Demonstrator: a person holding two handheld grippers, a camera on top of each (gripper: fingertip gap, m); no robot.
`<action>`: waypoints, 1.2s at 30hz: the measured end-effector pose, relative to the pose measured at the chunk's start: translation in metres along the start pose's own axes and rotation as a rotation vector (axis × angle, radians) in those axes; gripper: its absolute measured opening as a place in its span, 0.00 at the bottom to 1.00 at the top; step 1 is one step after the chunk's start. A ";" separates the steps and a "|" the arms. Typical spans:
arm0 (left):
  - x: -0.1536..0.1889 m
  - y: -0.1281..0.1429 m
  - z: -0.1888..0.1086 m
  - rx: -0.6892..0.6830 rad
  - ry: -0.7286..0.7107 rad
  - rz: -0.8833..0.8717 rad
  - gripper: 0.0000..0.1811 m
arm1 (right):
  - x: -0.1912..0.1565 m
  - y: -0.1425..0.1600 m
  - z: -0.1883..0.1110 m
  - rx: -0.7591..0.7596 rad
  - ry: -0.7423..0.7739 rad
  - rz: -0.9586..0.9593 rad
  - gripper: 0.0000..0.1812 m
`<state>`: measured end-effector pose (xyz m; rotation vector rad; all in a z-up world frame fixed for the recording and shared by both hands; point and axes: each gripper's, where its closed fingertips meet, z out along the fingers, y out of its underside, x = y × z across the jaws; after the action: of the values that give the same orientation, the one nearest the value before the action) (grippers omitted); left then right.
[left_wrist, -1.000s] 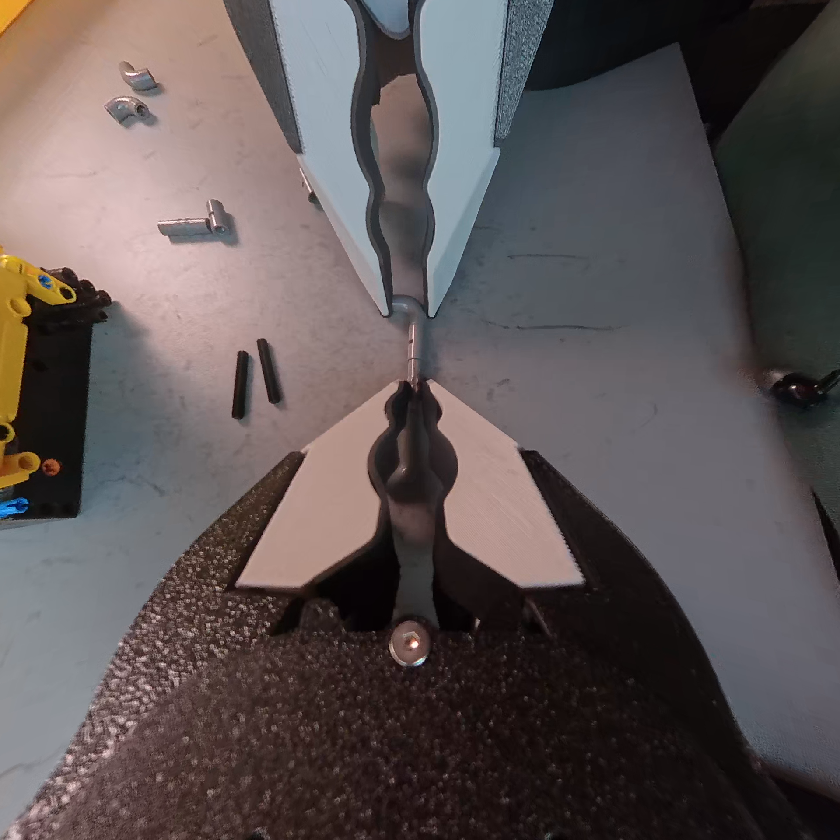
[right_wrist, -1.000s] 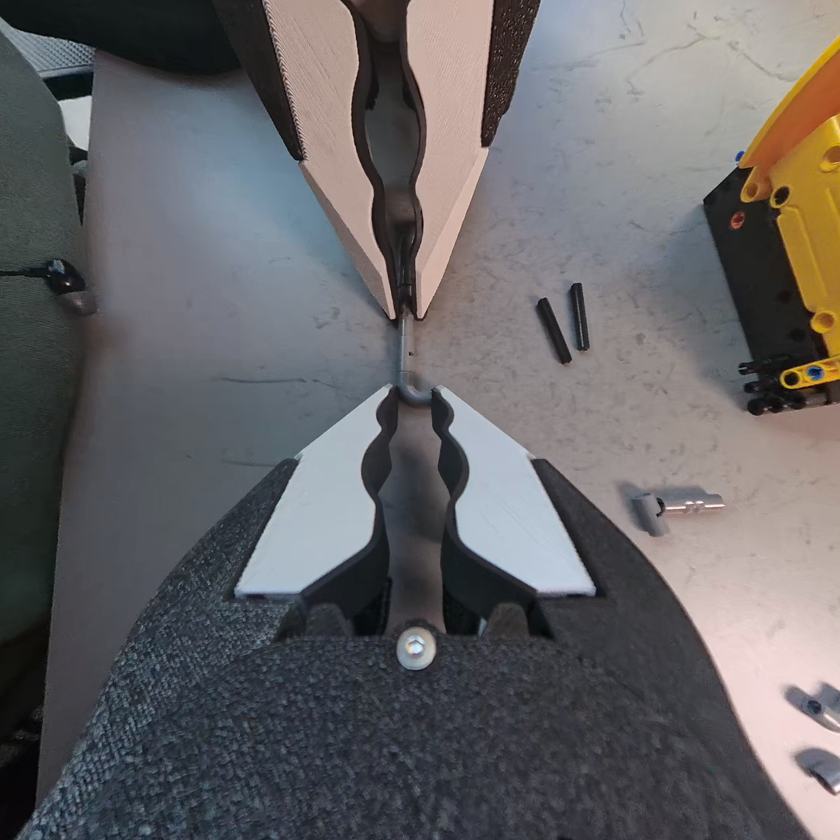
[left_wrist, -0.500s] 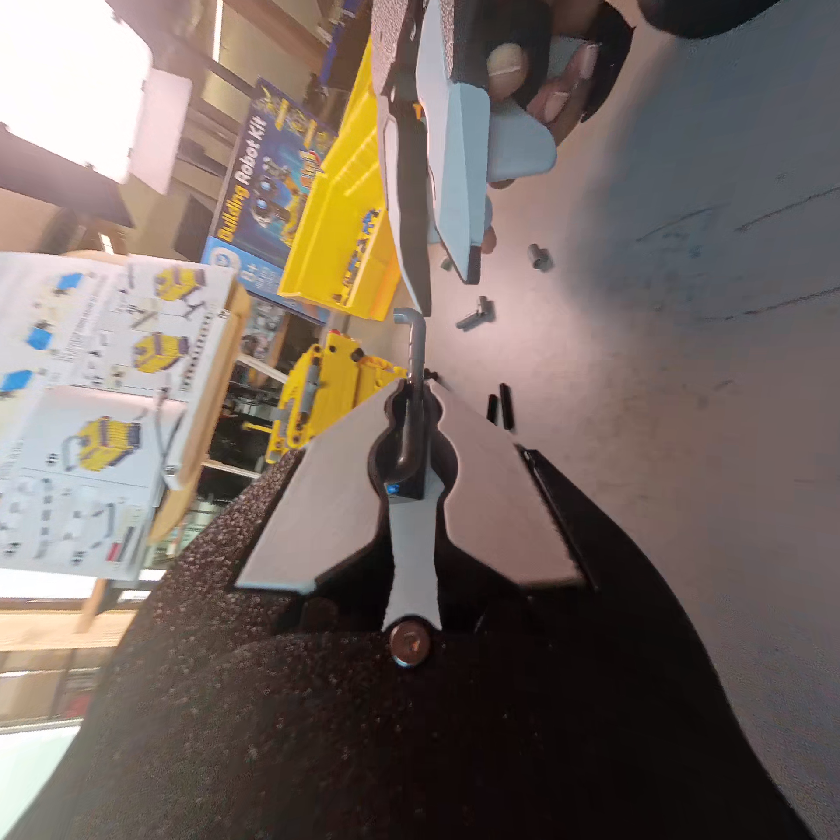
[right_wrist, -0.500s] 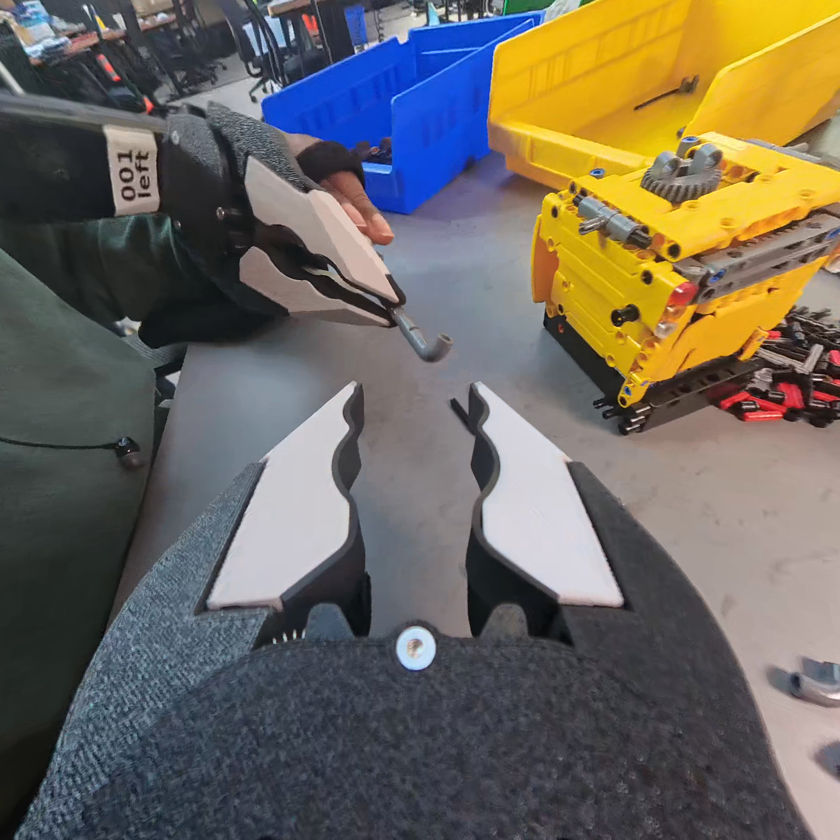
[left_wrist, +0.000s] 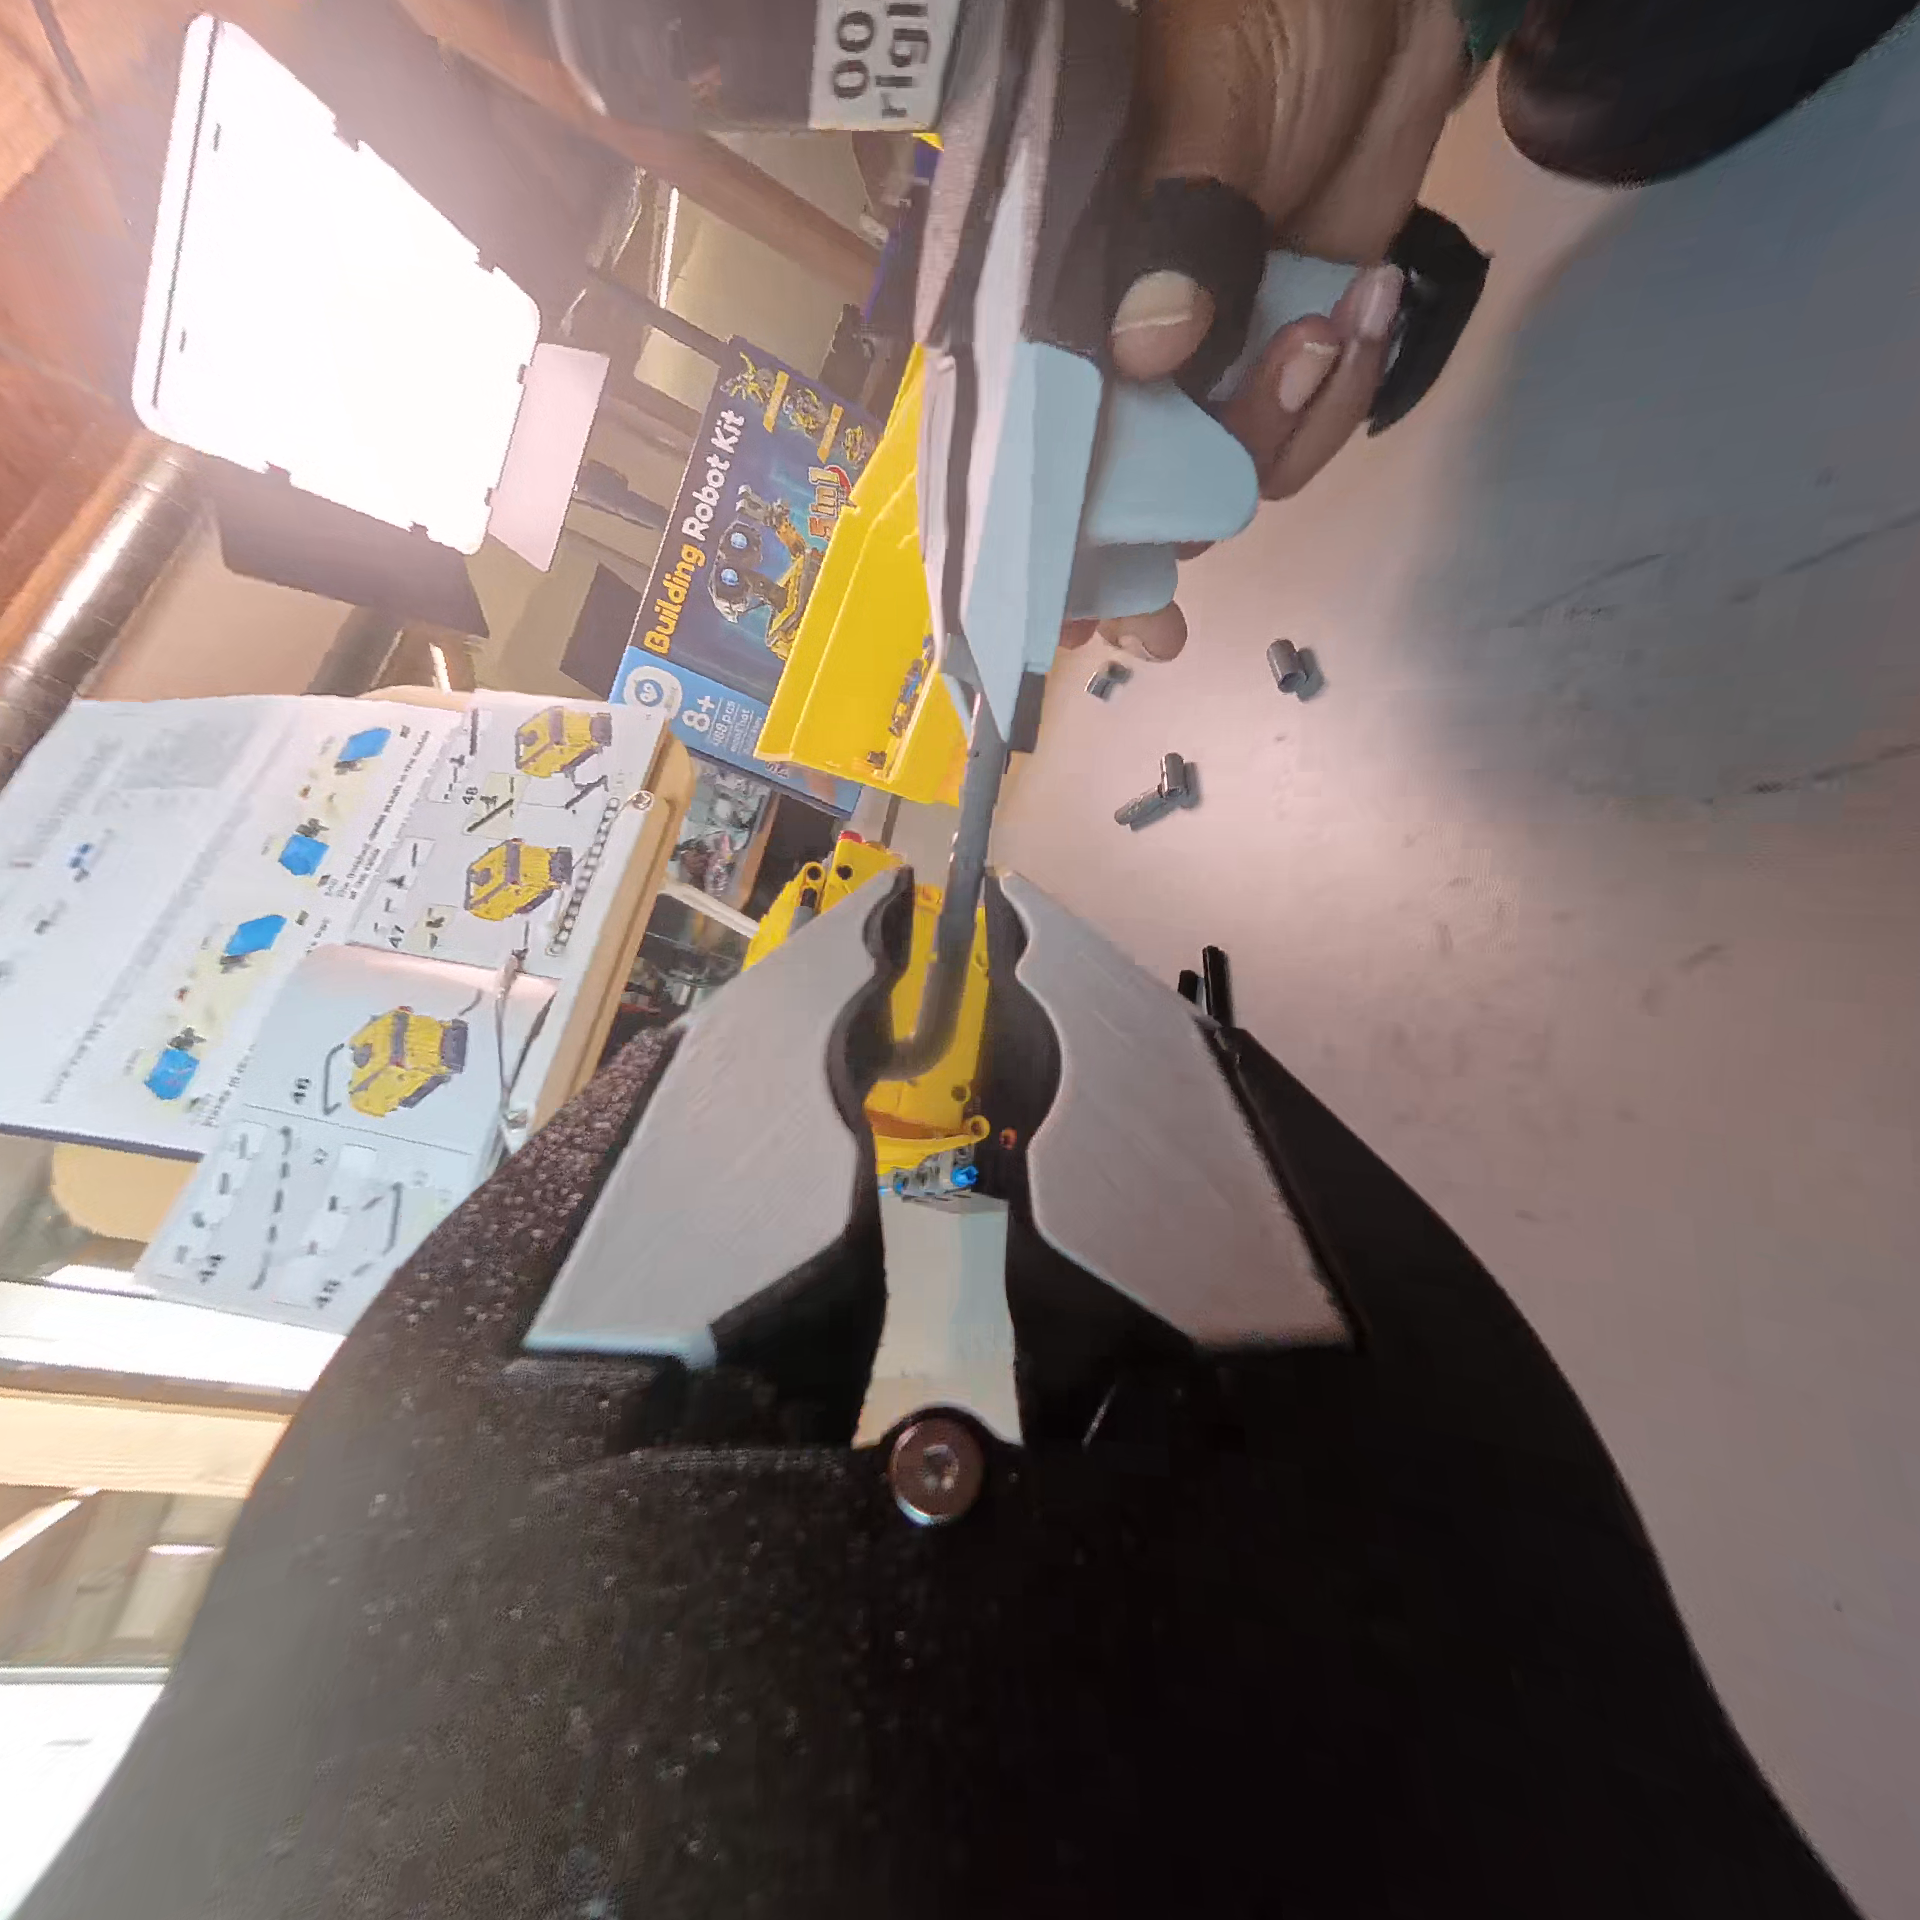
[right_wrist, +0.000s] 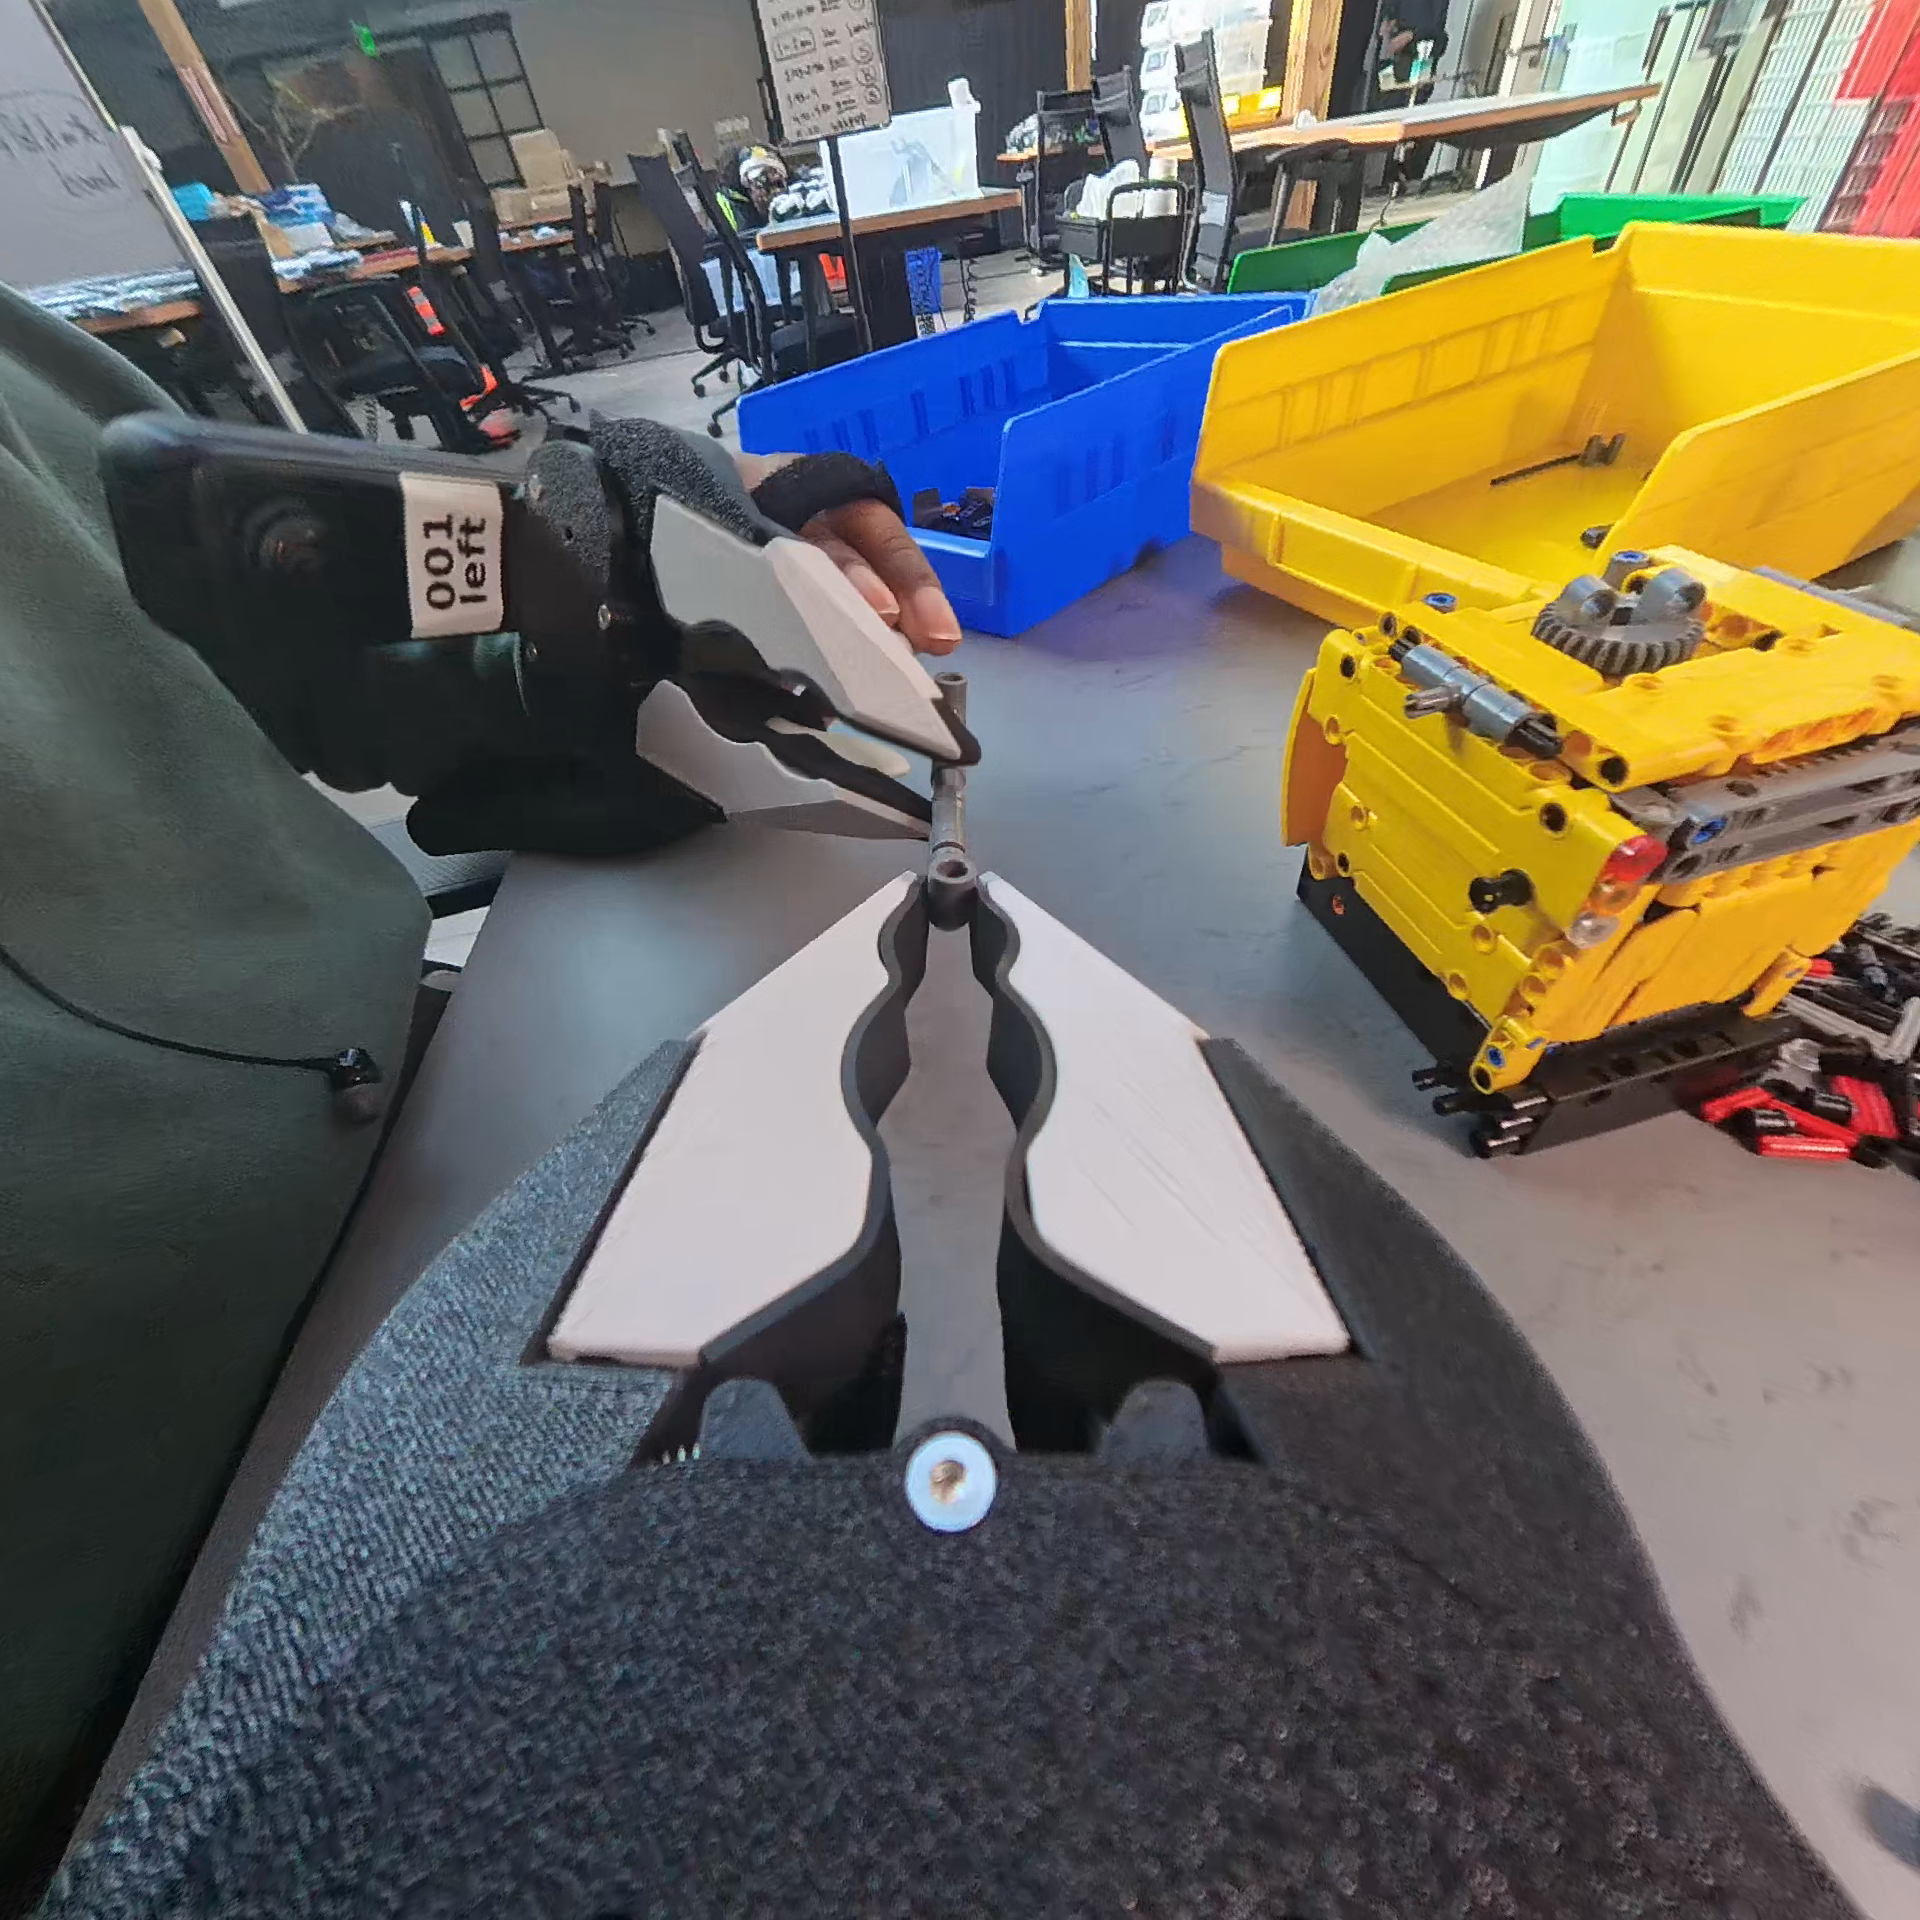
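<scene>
A: Above the grey desk (right_wrist: 1143, 727), between both tips: thin grey plastic axle with elbow ends (right_wrist: 948, 821).
B: Grips?
A: Right hand-held gripper (right_wrist: 948, 902) pinches its near elbow; left hand-held gripper (left_wrist: 940, 914) parted around it, contact unclear. Yellow brick-built vehicle (right_wrist: 1558, 810) nearby.

The grey table (right_wrist: 1143, 727) lies bare between the two tools. To the right the yellow brick-built vehicle model (right_wrist: 1579, 821) blocks the way, with loose red and black pins (right_wrist: 1829, 1101) at its foot. Behind it stand the yellow plastic bin (right_wrist: 1558, 416) and the blue plastic bin (right_wrist: 1039, 416).
</scene>
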<state>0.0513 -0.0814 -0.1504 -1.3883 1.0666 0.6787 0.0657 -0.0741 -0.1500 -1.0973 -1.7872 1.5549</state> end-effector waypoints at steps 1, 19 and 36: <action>-0.004 0.000 -0.001 0.018 0.011 -0.072 0.10 | 0.001 -0.001 -0.002 0.008 0.005 -0.015 0.04; -0.015 -0.009 -0.023 0.234 0.399 -0.887 0.05 | -0.008 -0.011 -0.012 0.082 0.005 -0.190 0.04; 0.042 0.103 -0.031 -0.421 0.673 -1.509 0.08 | 0.066 0.029 -0.029 -0.206 0.354 -0.086 0.11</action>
<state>-0.0296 -0.1076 -0.2287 -2.3329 0.0658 -0.7663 0.0612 -0.0023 -0.1806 -1.2824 -1.7465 1.0651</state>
